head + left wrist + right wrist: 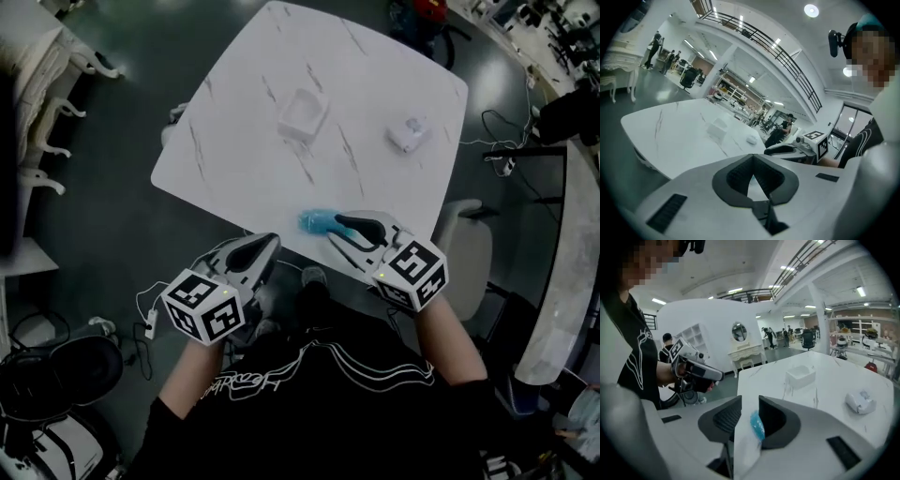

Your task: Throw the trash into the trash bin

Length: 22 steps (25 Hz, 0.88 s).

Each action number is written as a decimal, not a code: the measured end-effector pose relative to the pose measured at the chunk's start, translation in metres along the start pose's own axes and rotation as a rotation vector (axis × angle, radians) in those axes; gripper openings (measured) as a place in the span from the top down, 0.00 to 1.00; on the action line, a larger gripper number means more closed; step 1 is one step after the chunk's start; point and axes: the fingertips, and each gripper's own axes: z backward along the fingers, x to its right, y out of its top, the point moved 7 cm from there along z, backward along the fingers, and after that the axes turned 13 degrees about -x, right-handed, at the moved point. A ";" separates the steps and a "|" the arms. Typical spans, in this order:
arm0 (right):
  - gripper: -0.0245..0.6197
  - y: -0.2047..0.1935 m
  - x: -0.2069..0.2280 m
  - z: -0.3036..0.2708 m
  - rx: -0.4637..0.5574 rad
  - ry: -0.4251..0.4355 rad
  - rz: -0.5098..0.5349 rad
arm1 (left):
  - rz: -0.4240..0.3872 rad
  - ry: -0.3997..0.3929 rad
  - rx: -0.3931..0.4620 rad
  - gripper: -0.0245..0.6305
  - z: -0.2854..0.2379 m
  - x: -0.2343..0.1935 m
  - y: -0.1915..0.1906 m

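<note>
Nearest the person, the left gripper (267, 246) is being held just off the near edge of the white table (244, 159), with its jaws meeting on nothing. Just to its right, the right gripper (339, 232) is being presented to the blue trash (316, 222), which is lying on the table at the near edge. Its jaws are standing slightly apart with the trash at their mouth, and no pressing contact is being shown.

For a sound pick, the jaws should be advancing until the blue piece is seated well between the pads, and only then closing. The piece is being judged light and liable to slip or be nudged off the edge.

Farther in, a white open container (302, 114), judged to be the bin, is standing left of a crumpled white item (408, 133). The carry is being directed there.
</note>
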 end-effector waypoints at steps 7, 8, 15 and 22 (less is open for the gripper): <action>0.61 -0.018 0.014 -0.047 -0.238 0.034 0.190 | 0.113 0.098 0.043 0.96 0.011 -0.016 -0.018; 0.61 -0.023 0.016 -0.054 -0.277 0.030 0.210 | 0.135 0.113 0.051 0.96 0.011 -0.019 -0.021; 0.61 -0.045 0.031 -0.085 -0.403 -0.012 0.299 | 0.235 0.180 0.083 0.96 0.009 -0.020 -0.037; 0.62 -0.055 0.033 -0.101 -0.462 -0.033 0.294 | 0.260 0.218 0.074 0.96 0.028 -0.021 -0.052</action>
